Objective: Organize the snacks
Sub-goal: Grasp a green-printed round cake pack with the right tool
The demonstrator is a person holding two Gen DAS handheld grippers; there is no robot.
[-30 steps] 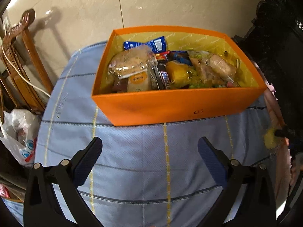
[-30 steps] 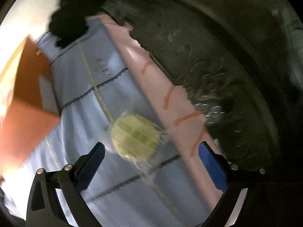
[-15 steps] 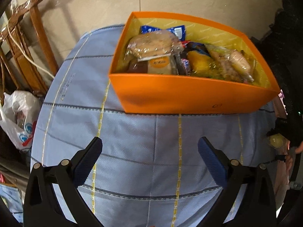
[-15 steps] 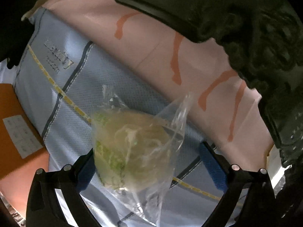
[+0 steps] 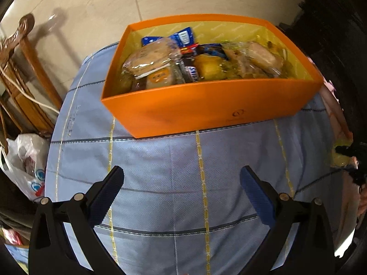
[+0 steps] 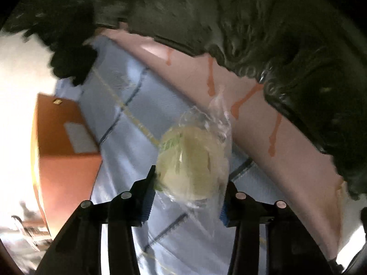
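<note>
The right tool (image 6: 189, 183) is clamped on a pale round snack in a clear wrapper (image 6: 192, 162), holding it above the blue checked cloth (image 6: 128, 137) close to the desk's right edge, where a pink strip (image 6: 252, 123) runs beside dark carved wood (image 6: 229, 18). The left tool (image 5: 181, 183) hangs over the near part of the desk with its fingers wide apart and nothing between them; beyond it, toward the far edge, the orange box (image 5: 206, 107) sits on the cloth, packed with wrapped breads, a Snickers bar and blue packets
</note>
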